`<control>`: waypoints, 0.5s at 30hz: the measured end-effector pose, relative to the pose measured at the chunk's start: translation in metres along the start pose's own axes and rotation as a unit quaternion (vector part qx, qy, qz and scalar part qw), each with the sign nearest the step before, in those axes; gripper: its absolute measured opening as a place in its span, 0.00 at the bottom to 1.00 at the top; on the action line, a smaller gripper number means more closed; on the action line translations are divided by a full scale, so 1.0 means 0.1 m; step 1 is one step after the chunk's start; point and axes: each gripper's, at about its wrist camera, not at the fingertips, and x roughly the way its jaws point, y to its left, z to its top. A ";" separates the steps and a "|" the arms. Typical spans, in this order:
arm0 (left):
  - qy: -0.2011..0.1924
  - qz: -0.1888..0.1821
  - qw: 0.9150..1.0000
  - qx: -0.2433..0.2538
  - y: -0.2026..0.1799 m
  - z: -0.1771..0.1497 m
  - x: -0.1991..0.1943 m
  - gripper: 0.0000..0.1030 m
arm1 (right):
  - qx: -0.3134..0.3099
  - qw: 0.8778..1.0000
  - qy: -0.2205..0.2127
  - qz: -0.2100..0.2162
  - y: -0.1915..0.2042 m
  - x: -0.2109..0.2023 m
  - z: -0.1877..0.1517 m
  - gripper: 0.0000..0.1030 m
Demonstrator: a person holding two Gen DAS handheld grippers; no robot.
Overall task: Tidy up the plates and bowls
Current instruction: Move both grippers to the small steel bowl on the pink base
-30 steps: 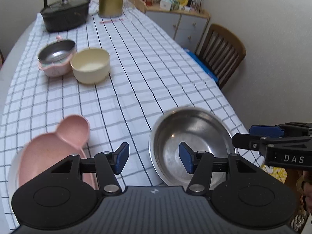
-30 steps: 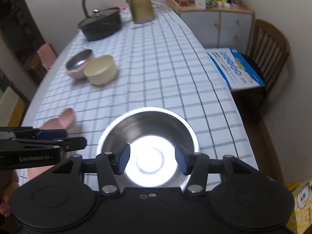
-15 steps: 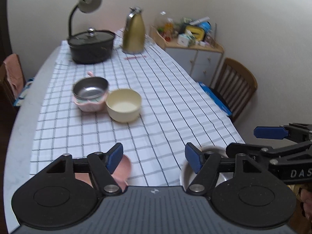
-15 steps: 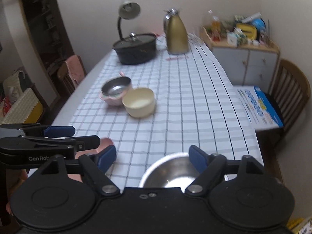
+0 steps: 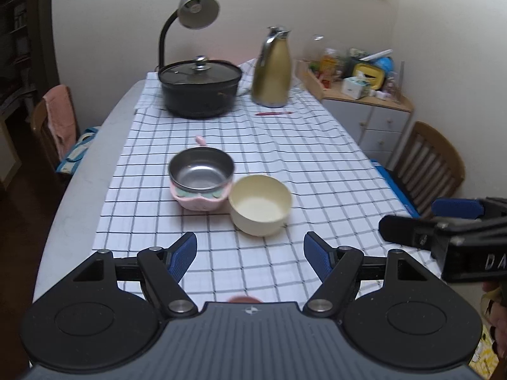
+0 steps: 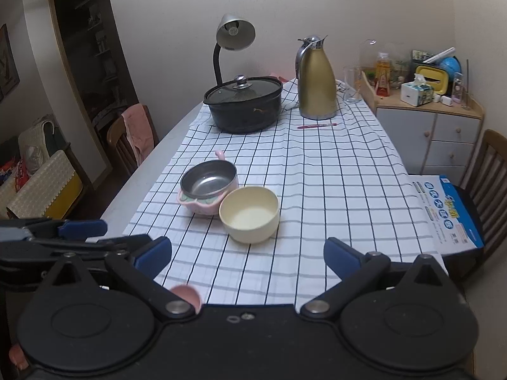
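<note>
Now both grippers, left (image 5: 250, 255) and right (image 6: 247, 258), have lifted away from the near dishes, wide open and empty, facing the cream bowl (image 5: 260, 204).

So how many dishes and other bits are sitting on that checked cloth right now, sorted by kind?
Bowls: 3: cream bowl, steel bowl nested in pink bowl
Pots: 1: black pot
Jugs: 1: gold jug
Pens: 1: pen
Total: 6

Shiny metal bowl (image 5: 201, 171), matt cream plastic bowl (image 5: 259, 204), checked cloth (image 5: 285, 164), glossy brass-toned jug (image 5: 272, 69)
</note>
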 end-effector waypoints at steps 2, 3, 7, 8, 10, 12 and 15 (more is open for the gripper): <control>0.002 0.009 1.000 -0.006 0.05 0.09 0.11 0.72 | 0.000 1.000 0.003 0.002 -0.03 0.13 0.12 1.00; 0.003 0.014 1.000 -0.009 0.08 0.13 0.17 0.72 | 0.000 1.000 0.003 0.004 -0.04 0.21 0.19 1.00; 0.010 0.030 0.999 -0.024 0.21 0.33 0.42 0.72 | -0.015 1.000 0.006 0.008 -0.07 0.51 0.43 1.00; 0.011 0.037 0.999 -0.026 0.23 0.38 0.49 0.72 | -0.018 1.000 0.008 0.011 -0.08 0.58 0.47 1.00; 0.016 0.045 0.999 -0.026 0.28 0.46 0.62 0.72 | -0.022 1.000 0.012 0.012 -0.08 0.74 0.56 0.99; 0.020 0.055 0.998 -0.028 0.33 0.55 0.76 0.72 | -0.030 0.999 0.019 0.015 -0.10 0.92 0.67 0.99; 0.028 0.067 0.997 -0.029 0.42 0.67 0.97 0.72 | -0.040 0.999 0.029 0.014 -0.10 1.16 0.80 0.99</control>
